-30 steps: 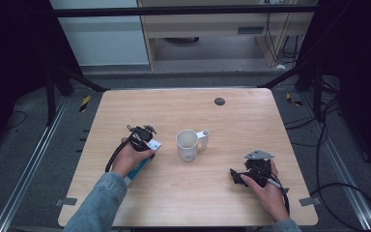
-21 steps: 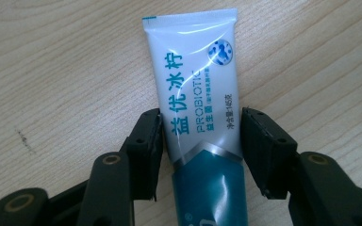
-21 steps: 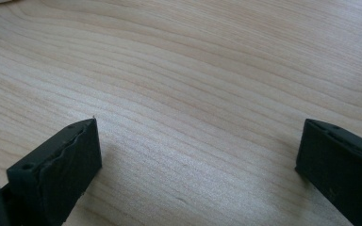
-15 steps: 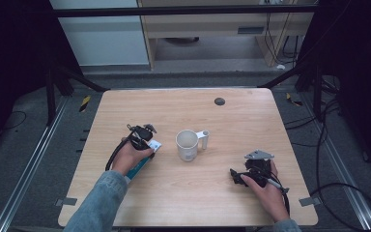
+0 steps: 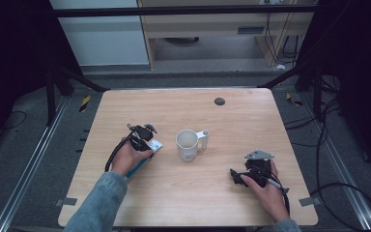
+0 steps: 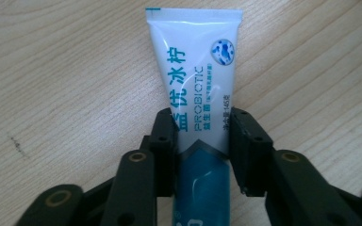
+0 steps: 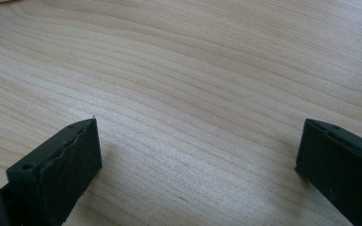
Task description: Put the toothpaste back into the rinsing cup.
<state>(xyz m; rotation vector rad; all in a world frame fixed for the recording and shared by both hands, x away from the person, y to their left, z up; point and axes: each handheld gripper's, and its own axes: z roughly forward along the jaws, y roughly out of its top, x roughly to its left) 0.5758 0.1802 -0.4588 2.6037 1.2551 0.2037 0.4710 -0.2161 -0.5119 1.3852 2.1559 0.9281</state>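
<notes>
Black jaws of the left gripper (image 6: 201, 136) pinched a white-and-teal toothpaste tube (image 6: 199, 84) that lay flat on the wood at about eight o'clock on the table (image 5: 183, 104). At five o'clock, the right gripper (image 7: 198, 155) rested with jaws spread wide over bare grain. A white mug (image 5: 187, 144) stood at centre, a dark disc (image 5: 219, 101) toward one o'clock. Grey floor, metal rails and cables ringed the table.
</notes>
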